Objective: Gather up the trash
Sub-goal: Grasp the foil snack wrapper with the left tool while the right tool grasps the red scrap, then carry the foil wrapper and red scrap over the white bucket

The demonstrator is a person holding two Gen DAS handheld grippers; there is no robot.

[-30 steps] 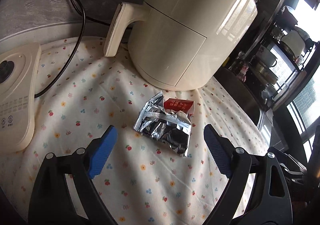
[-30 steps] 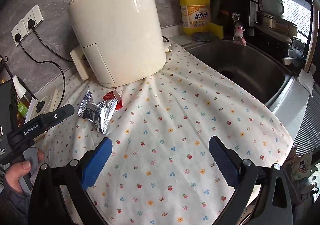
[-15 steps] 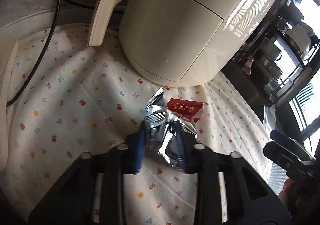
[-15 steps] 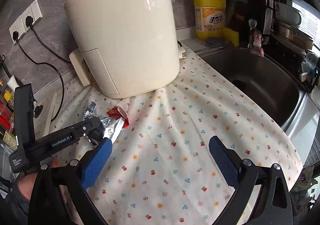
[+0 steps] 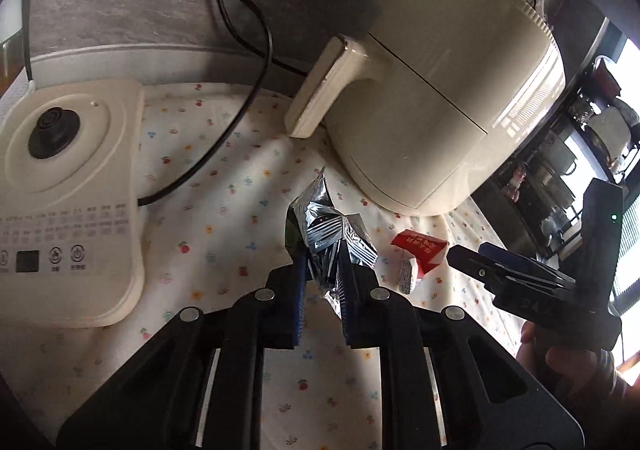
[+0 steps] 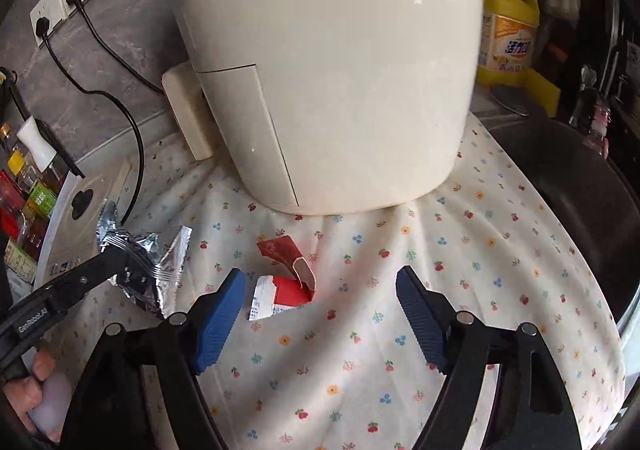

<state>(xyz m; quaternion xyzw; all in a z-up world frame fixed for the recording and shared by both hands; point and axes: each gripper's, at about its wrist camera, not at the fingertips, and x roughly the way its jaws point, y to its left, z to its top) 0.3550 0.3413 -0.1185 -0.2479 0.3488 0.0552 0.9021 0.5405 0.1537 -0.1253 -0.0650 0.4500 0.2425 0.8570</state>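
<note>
My left gripper (image 5: 322,282) is shut on a crumpled silver foil wrapper (image 5: 330,230), held just above the flowered cloth (image 5: 224,218); the wrapper also shows in the right wrist view (image 6: 144,266) in the left gripper's black fingers (image 6: 100,266). A torn red and white carton (image 6: 284,282) lies on the cloth in front of the air fryer, between the blue pads of my right gripper (image 6: 320,306), which is open. The carton also shows in the left wrist view (image 5: 420,254), with the right gripper (image 5: 472,258) beside it.
A large cream air fryer (image 6: 328,62) stands close behind the carton. A white kettle base (image 5: 68,194) with a black cord (image 5: 240,122) lies at the left. A sink (image 6: 568,186) and a yellow detergent bottle (image 6: 508,42) are at the right.
My left gripper closed on the foil wrapper and lifted it off to the left, away from the red carton. My right gripper moved forward and down until its open pads straddle the carton.
</note>
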